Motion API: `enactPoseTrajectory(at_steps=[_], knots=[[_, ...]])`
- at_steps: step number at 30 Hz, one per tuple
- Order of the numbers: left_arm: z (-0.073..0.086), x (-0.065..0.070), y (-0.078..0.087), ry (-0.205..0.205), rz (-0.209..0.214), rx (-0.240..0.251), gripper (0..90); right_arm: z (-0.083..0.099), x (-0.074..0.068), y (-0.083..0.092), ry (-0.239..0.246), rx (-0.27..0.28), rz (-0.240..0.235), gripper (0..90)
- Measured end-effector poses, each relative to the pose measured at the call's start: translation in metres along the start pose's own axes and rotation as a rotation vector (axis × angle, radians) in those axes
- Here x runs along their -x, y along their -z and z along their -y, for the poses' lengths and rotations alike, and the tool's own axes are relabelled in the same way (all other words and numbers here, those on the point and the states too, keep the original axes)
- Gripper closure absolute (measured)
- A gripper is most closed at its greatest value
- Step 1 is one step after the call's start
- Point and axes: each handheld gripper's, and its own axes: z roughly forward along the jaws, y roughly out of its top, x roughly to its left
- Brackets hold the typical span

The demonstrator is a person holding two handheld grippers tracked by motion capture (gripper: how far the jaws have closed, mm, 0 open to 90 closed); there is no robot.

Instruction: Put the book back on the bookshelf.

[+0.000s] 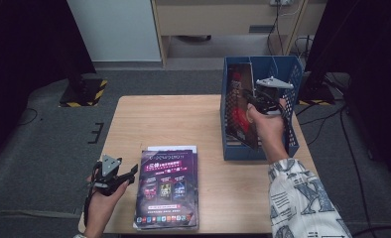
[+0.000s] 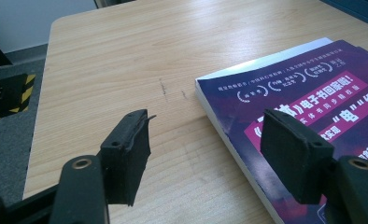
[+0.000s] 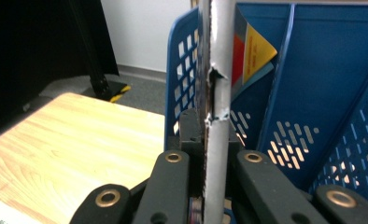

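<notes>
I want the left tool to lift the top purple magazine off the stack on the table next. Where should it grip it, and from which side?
Grip the purple magazine by its long left edge, coming in level from the left, where the left tool already sits open. It lies flat on the stack, so only a thin edge offers a pinch, and that edge faces bare table.

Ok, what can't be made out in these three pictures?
- High view: small print on the top booklet, too small to read.
- High view: how many booklets lie in that stack, hidden under the top one.
- Right gripper view: cover of the held booklet, seen edge-on.
- High view: rack floor, hidden by booklet and hand.
</notes>
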Motion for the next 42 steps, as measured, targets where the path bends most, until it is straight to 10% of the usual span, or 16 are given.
enactPoseTrajectory(at_steps=[19,42], knots=[[0.000,0.001,-0.001,-0.002,0.003,0.000,32.6,-0.008,-0.002,0.016,0.006,0.192,-0.016,86.7],[0.000,0.001,-0.002,-0.004,0.001,-0.003,32.6,-0.012,-0.001,0.024,0.018,0.279,-0.005,86.8]])
